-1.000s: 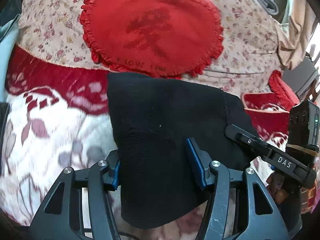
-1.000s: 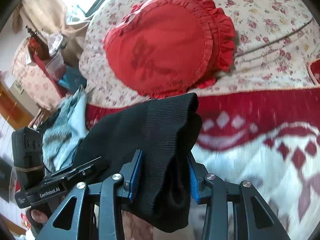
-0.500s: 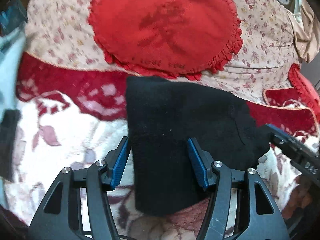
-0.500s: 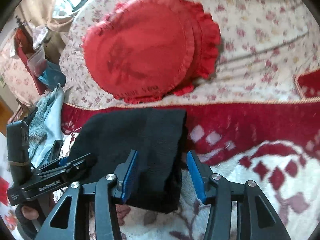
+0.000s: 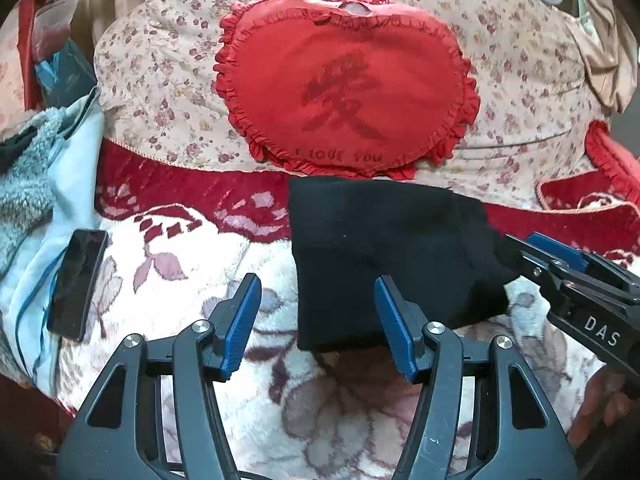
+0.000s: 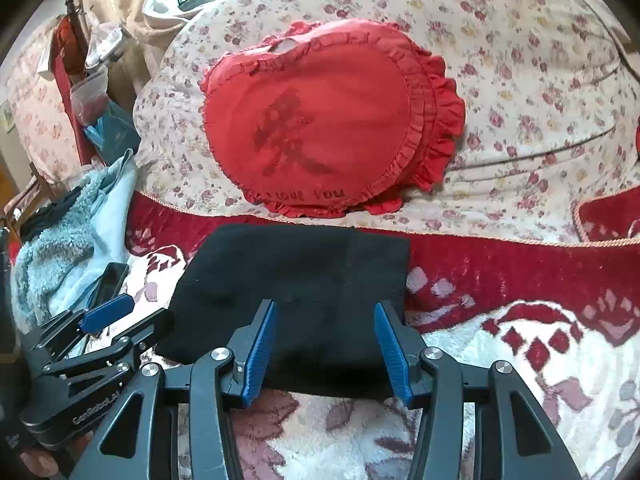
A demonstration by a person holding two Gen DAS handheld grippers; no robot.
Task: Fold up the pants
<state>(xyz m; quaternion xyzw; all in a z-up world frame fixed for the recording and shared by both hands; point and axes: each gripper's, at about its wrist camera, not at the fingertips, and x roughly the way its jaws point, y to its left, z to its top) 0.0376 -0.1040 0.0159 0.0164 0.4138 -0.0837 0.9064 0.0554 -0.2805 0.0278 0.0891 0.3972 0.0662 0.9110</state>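
The black pants (image 6: 296,292) lie folded compactly on the bed blanket (image 6: 500,364), ahead of both wide, empty grippers: left gripper (image 5: 316,320), right gripper (image 6: 326,344). Folding appears essentially complete.

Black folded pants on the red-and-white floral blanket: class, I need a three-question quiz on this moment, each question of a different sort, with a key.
1. True or false: the left gripper is clamped on the black folded pants.
2. Multiple choice: what lies just beyond the pants? A) a blue bucket B) the red heart-shaped frilled cushion C) a wooden chair
3. Fill in: the dark flat phone lies to the ____ of the pants in the left wrist view.

Key:
1. False; both it and the right gripper stand open, with the pants lying flat on the red-and-white floral blanket.
2. B
3. left
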